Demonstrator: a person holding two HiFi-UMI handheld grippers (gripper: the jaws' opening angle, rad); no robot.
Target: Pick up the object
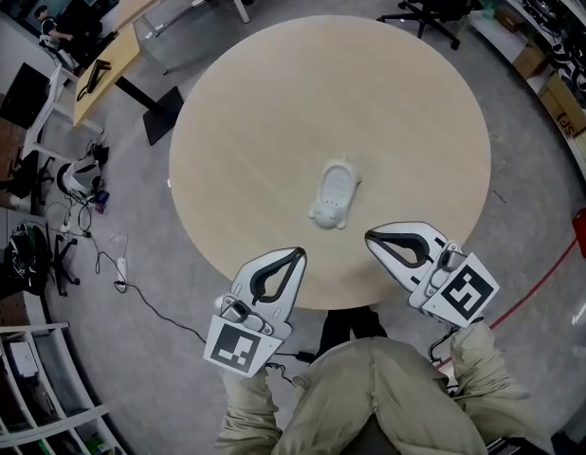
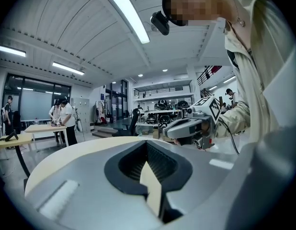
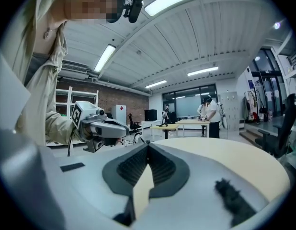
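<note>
The pick-up has not begun; this looks like the starting pose. The white object (image 1: 334, 194) lies near the middle of the round table (image 1: 274, 112), untouched. The left tool (image 1: 295, 252) and right tool (image 1: 371, 238) hover at the table's near edge, both clenched on nothing, tips pointing inward. The next move calls for one tool to release its jaws, reach forward and straddle the object before closing.
</note>
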